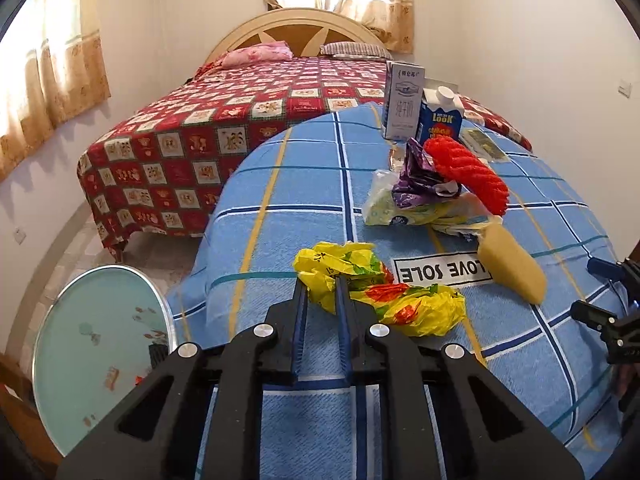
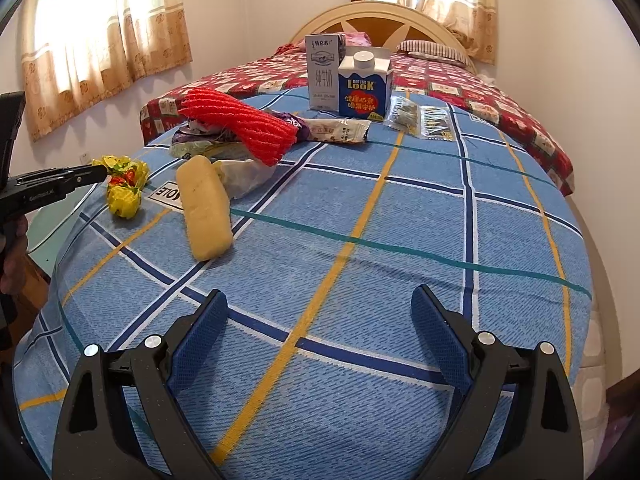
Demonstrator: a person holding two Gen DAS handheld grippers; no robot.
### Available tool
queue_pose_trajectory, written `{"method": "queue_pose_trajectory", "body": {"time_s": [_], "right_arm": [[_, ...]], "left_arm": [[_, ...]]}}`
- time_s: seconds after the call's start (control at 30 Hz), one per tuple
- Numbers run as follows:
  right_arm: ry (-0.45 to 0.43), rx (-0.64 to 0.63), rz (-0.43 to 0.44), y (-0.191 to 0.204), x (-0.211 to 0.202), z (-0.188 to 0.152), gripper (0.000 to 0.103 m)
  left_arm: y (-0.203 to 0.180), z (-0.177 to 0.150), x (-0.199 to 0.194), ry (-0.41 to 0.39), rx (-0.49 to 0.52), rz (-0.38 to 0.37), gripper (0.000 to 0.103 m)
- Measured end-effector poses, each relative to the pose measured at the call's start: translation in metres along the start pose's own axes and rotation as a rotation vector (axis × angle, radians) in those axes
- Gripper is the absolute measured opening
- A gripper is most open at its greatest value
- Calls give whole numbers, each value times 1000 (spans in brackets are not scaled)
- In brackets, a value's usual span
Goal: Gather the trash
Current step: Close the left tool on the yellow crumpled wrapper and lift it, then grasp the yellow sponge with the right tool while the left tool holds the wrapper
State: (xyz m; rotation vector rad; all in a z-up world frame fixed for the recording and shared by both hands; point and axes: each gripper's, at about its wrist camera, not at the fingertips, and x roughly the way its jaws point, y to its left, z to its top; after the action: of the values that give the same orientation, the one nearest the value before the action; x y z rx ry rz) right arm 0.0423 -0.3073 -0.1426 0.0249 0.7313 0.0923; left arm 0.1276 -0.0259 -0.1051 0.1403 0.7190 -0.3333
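My left gripper (image 1: 322,282) is shut on the near end of a crumpled yellow plastic wrapper (image 1: 376,288) lying on the blue checked bedspread (image 1: 280,200). The same gripper (image 2: 105,172) and wrapper (image 2: 124,186) show at the left of the right wrist view. More trash lies beyond: a yellow foam sleeve (image 2: 204,210), a red foam net (image 2: 240,126), purple and white wrappers (image 2: 340,130), two milk cartons (image 2: 362,82) and clear packets (image 2: 420,122). My right gripper (image 2: 320,308) is open and empty, low over the bedspread's near part.
A second bed with a red patterned cover (image 1: 180,140) stands behind. A round glass table (image 1: 100,352) is at the lower left beside the bed. Curtained windows (image 2: 104,40) line the walls.
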Motion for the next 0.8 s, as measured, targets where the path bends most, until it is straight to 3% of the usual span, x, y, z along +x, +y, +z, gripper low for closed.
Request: {"method": "queue_pose_trajectory", "body": {"time_s": [0.33, 0.5, 0.6, 0.67, 0.73, 0.8], "right_arm": [[-22, -39, 40, 26, -3, 31, 91], [29, -101, 56, 51, 19, 52, 90], [115, -126, 92, 61, 38, 55, 76], [159, -132, 118, 64, 46, 56, 45], [156, -134, 148, 67, 44, 57, 30], [122, -140, 168, 72, 33, 60, 29]], "left_arm": [[39, -2, -50, -61, -72, 137, 14], [52, -10, -56, -51, -70, 206, 14], [62, -15, -56, -32, -78, 222, 14], [69, -21, -58, -22, -84, 235, 14], [74, -24, -61, -19, -90, 244, 14], [82, -28, -66, -20, -101, 257, 14]]}}
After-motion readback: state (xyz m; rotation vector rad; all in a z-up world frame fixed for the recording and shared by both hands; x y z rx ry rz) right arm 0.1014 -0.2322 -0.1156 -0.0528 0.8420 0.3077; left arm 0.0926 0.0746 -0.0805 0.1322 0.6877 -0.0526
